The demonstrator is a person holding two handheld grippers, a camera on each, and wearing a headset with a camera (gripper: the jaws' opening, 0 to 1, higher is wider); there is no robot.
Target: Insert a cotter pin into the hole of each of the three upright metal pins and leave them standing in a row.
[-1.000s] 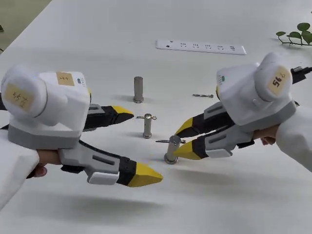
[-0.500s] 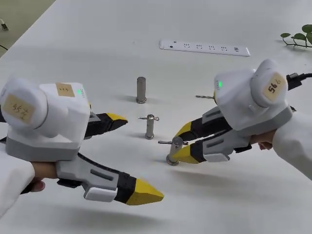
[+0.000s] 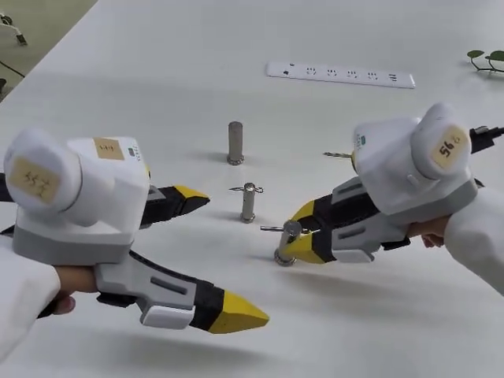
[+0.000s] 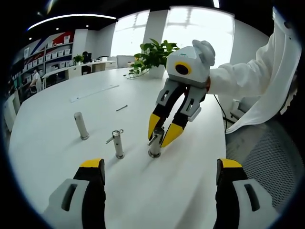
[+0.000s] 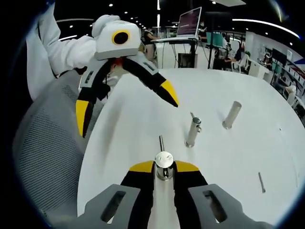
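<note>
left tongs: spread wide and empty, hovering closest to me over the tabletop, left of the row.
right tongs: pressed together on the near pin, reaching in from the right and pinching its shaft just under the head.
near pin: base on the tabletop, roughly upright, perhaps leaning a little. Its cotter ran through the top and stuck out left, toward the left tongs.
middle pin: upright and free, just beyond the near pin, with a second cotter through its top.
far pin: upright at the end of the row. I saw nothing through it.
loose cotter: flat on the tabletop beyond the right tongs, right of the row, well apart from the far pin, long axis running left to right across my view.
key relation: I judged the right hand much nearer the loose cotter. It lay behind those tongs, so they would have to let go of the near pin and swing outward and away.
</note>
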